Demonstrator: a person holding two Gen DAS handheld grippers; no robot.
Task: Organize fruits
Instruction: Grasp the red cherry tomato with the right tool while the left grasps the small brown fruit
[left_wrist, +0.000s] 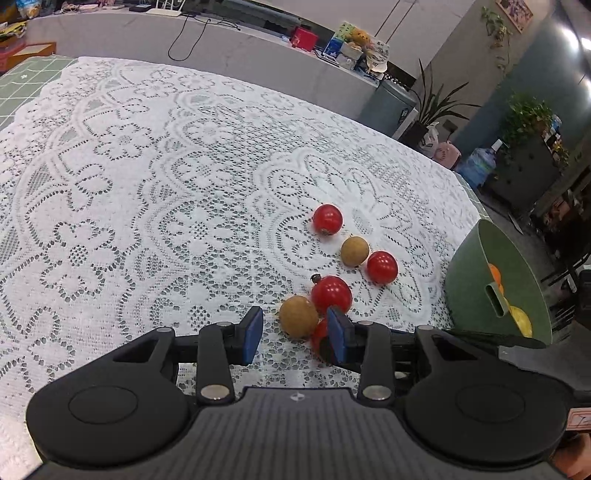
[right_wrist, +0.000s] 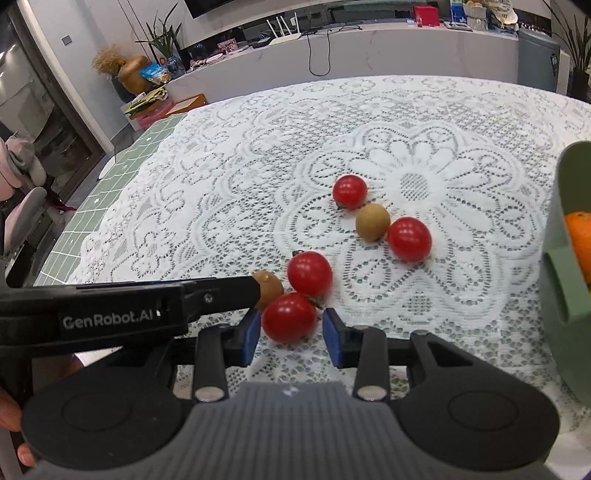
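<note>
Some fruit sits in the green basket (right_wrist: 554, 258) to my right, six lie loose ahead, and both my left gripper (left_wrist: 295, 330) and right gripper (right_wrist: 290, 328) are apart, gripping nothing.

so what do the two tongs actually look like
Both the left tongs and the right tongs have matte black linkage arms, silver pivot pins, blue pads and a ribbed grey body. White "GenRobot.AI" lettering marks the left one's side. No cables show.

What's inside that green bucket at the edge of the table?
Through the green bucket's open side, an orange fruit and a yellow fruit show. The right view shows the orange too. The wall hides whatever else sits inside.
</note>
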